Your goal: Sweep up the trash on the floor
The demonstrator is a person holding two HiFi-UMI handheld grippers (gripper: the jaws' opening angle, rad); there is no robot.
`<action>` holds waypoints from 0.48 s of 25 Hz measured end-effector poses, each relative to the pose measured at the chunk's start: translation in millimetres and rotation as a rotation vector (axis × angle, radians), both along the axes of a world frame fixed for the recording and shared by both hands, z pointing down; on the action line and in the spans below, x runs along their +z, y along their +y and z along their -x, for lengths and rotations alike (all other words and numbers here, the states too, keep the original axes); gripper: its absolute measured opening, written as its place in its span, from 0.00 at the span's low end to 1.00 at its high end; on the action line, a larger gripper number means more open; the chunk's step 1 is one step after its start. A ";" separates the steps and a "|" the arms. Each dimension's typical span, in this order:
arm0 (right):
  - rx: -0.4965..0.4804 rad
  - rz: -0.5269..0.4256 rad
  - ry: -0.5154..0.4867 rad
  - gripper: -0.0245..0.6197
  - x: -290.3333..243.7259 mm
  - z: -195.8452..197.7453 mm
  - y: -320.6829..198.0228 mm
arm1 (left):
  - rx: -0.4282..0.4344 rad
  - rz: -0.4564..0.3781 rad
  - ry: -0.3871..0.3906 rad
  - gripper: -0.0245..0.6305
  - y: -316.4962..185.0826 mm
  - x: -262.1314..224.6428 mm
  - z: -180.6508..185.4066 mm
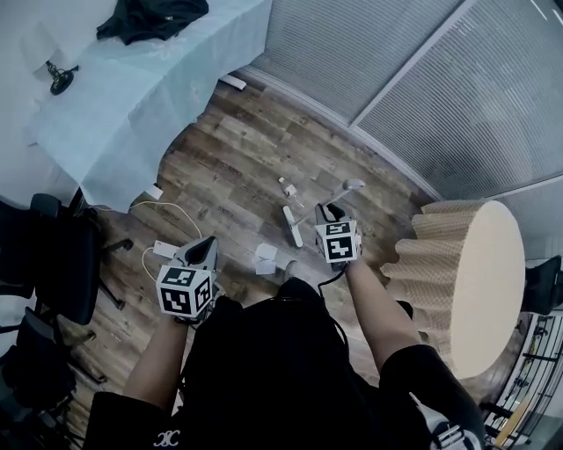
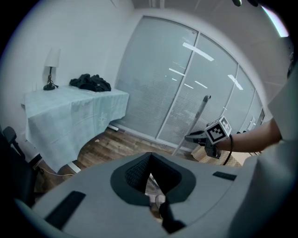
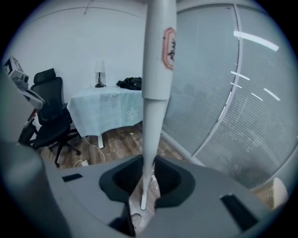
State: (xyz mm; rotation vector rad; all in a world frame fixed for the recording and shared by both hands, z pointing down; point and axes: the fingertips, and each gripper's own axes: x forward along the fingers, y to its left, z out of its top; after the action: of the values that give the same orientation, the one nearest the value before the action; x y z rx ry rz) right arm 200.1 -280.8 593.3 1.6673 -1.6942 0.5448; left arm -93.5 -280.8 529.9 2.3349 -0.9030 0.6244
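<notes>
My right gripper [image 1: 327, 212] [image 3: 146, 179] is shut on the long white broom handle [image 1: 350, 187] [image 3: 156, 69], which rises between its jaws past the camera. The broom's white head [image 1: 292, 227] rests on the wood floor just ahead of me. Small white scraps [image 1: 288, 188] lie beyond the head, and a crumpled white paper [image 1: 266, 257] lies near my feet. My left gripper [image 1: 208, 244] [image 2: 150, 174] hangs at my left with its jaws together and nothing seen in them. The left gripper view shows the right gripper [image 2: 212, 135] on the handle [image 2: 201, 110].
A table under a pale blue cloth [image 1: 176, 79] [image 2: 74, 107] carries a lamp [image 1: 58, 79] and black clothing [image 1: 154, 16]. Black office chairs [image 1: 53, 264] stand at left, with a white cable and plug block [image 1: 163, 249] nearby. A round cardboard-sided stand [image 1: 466, 264] is at right. A blind-covered glass wall [image 1: 422, 79] closes off the far side.
</notes>
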 end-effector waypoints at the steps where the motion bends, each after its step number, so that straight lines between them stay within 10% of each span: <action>1: -0.016 -0.019 0.016 0.17 -6.1 -9.3 -10.4 | -0.021 0.003 -0.007 0.03 -3.0 2.0 -0.8; 12: -0.174 -0.028 0.000 0.17 16.5 -150.5 -126.0 | -0.353 0.035 -0.020 0.03 -14.4 -8.7 -98.2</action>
State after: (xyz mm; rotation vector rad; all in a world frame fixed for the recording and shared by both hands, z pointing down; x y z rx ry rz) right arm 350.6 -406.8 609.8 1.5207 -1.8337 0.4397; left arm 4.7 -295.2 521.3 2.0703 -1.2638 0.5103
